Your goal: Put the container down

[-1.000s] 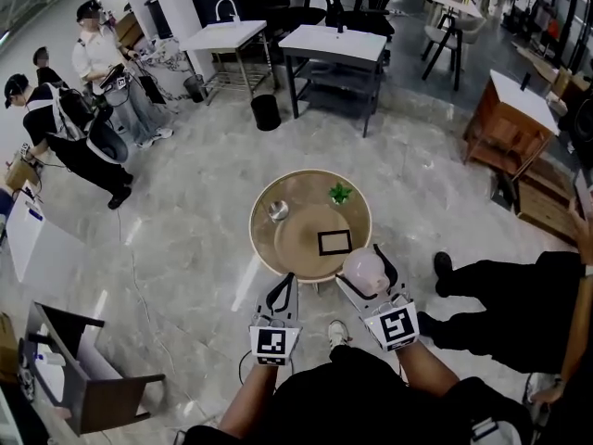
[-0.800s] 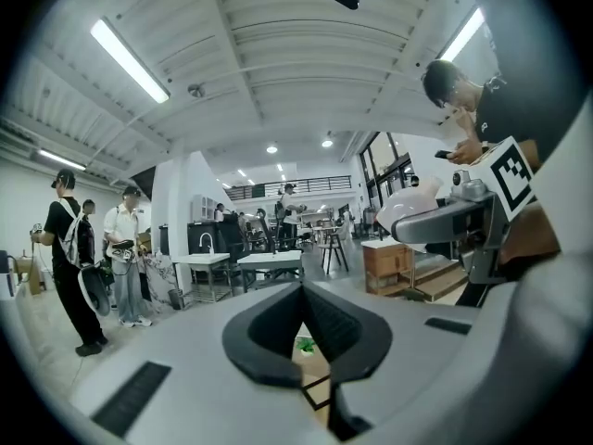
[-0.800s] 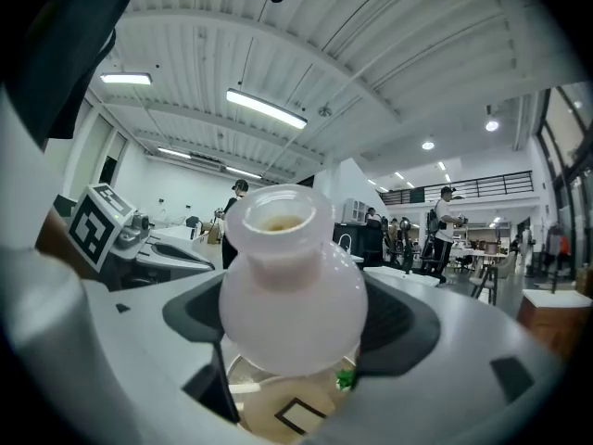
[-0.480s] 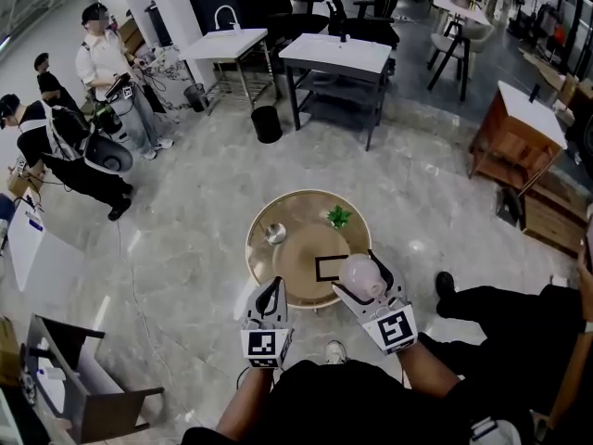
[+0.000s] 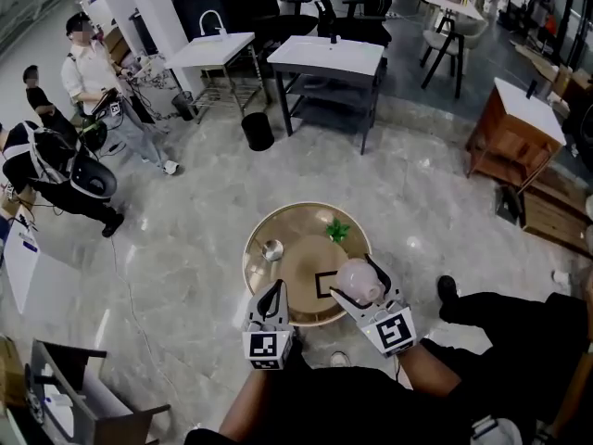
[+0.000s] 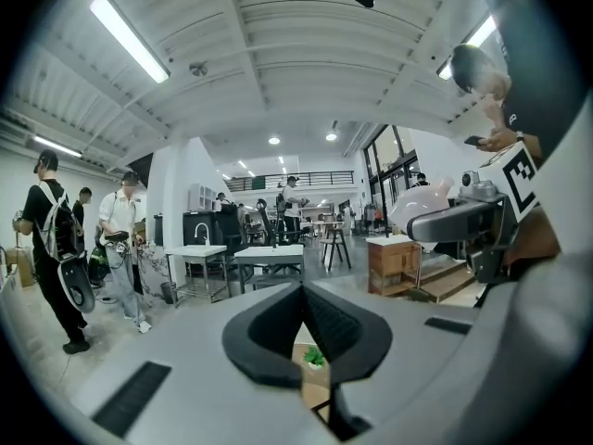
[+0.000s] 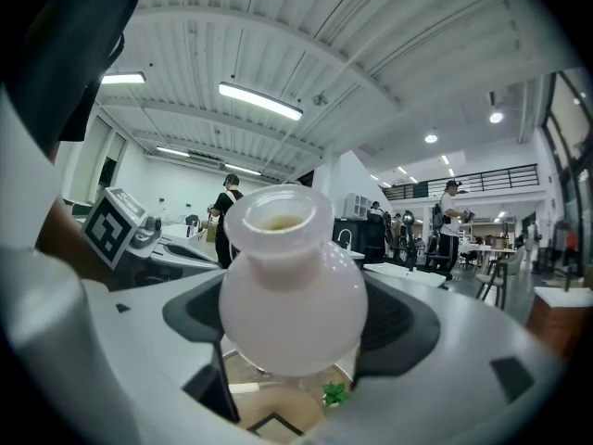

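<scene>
The container is a pale pink, round-bellied vase (image 7: pixel 289 290) with a wide open neck. My right gripper (image 5: pixel 357 281) is shut on its belly and holds it upright above the near right part of the round table (image 5: pixel 262 225). In the head view the vase (image 5: pixel 355 278) hangs over the tan mat (image 5: pixel 304 265), beside a black-framed square (image 5: pixel 326 285). My left gripper (image 5: pixel 273 297) hovers at the table's near left edge, its jaws closed together with nothing between them. The left gripper view shows the vase (image 6: pixel 419 204) off to the right.
A small green plant (image 5: pixel 337 230) and a little metal cup (image 5: pixel 271 247) stand on the table's far half. Beyond it are a white desk (image 5: pixel 326 56), a sink stand (image 5: pixel 211 50), a black bin (image 5: pixel 253 130) and a wooden cabinet (image 5: pixel 515 123). People (image 5: pixel 90 70) stand at the left.
Both grippers moved forward over the table's near edge; the vase now hangs further over the mat. The head camera tilted, so the table sits lower in view.
</scene>
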### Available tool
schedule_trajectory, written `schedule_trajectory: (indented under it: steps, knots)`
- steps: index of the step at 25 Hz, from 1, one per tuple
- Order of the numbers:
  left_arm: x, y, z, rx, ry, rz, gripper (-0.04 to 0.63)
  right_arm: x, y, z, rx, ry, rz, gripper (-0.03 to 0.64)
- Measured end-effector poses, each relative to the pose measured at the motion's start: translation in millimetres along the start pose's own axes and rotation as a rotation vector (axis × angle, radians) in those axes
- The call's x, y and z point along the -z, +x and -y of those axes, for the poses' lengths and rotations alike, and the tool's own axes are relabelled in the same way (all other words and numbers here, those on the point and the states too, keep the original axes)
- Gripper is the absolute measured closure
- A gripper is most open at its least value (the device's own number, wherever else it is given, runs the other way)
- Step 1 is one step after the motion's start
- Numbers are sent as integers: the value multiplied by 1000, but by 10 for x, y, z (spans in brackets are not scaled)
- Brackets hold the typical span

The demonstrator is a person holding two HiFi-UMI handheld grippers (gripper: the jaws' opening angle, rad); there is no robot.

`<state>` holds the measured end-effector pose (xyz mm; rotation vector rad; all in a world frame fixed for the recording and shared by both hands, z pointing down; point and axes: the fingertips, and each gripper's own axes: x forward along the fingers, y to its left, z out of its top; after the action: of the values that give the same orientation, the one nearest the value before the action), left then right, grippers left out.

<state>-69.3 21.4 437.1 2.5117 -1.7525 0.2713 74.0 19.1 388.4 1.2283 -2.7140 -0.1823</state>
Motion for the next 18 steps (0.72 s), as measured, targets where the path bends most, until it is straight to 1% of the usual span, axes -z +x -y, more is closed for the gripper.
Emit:
schedule_trajectory:
  steps: [4, 9, 14, 18]
  knots:
    - [-45, 344, -253, 46, 1, 3, 597, -20, 361, 96, 41, 15, -1, 218]
    - [-148, 736, -609, 112, 18, 5, 597, -22, 817, 147, 77, 24, -33, 218]
    - [-211, 1111, -979, 184, 23, 0, 597, -31, 1304, 258, 146, 43, -36, 218]
    - [-170, 1382, -1293, 227, 29, 1, 597, 42, 1657, 315, 205, 66, -72, 218]
